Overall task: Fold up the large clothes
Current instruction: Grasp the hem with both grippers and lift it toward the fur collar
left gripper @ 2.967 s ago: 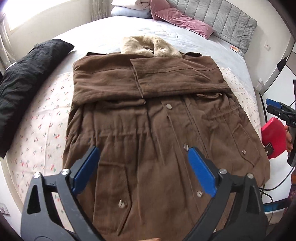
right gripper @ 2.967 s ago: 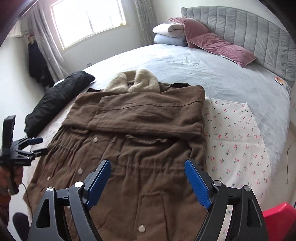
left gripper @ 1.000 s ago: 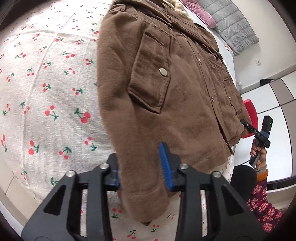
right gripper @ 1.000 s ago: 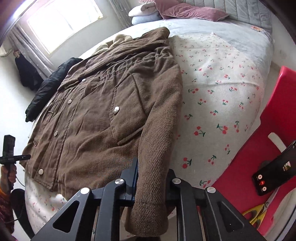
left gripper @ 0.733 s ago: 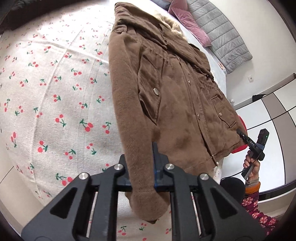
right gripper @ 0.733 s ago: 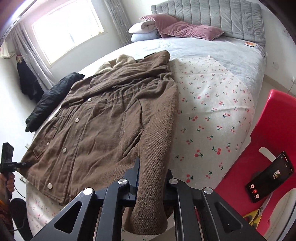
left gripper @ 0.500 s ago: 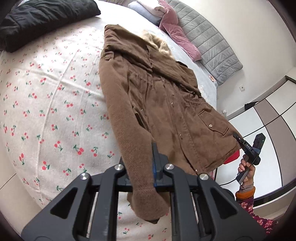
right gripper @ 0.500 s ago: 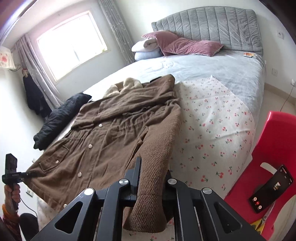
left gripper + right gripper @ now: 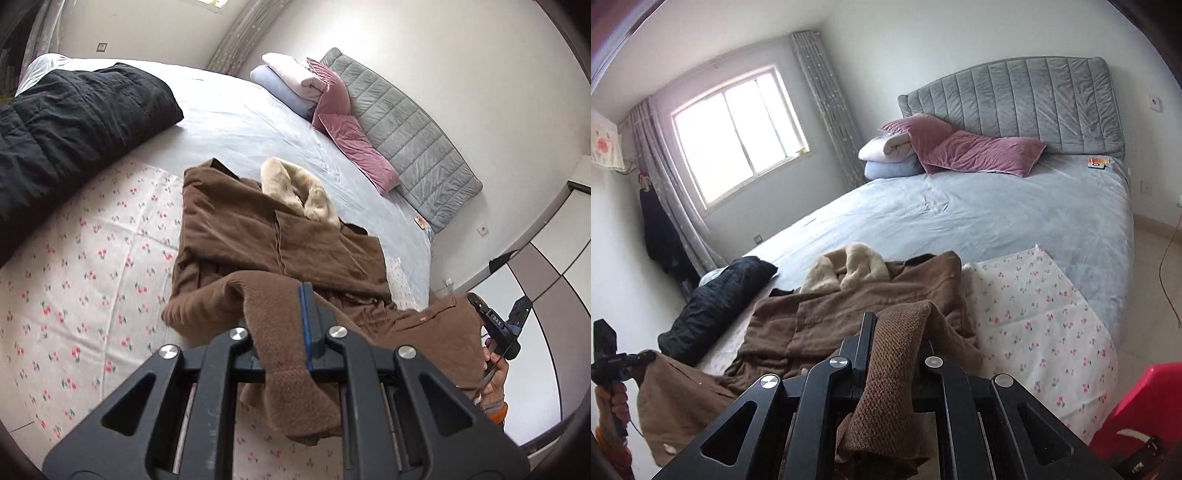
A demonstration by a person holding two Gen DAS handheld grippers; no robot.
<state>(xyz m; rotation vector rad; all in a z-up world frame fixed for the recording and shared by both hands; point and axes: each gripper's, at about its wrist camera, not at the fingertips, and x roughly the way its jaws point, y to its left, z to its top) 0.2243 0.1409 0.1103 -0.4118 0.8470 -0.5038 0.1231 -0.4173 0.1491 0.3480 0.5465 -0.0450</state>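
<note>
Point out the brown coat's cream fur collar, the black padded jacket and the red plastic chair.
cream fur collar [image 9: 295,192]: left wrist view, middle of the fur.
black padded jacket [image 9: 74,122]: left wrist view, centre of its quilted body.
red plastic chair [image 9: 1145,402]: right wrist view, its visible seat edge.

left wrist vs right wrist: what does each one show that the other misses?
Left wrist only: the wardrobe doors and the right gripper from outside, pinching the coat hem. Right wrist only: the window, a red chair, and the left gripper from outside. Both: the brown coat, black jacket, pink pillow, headboard, cherry-print sheet.
</note>
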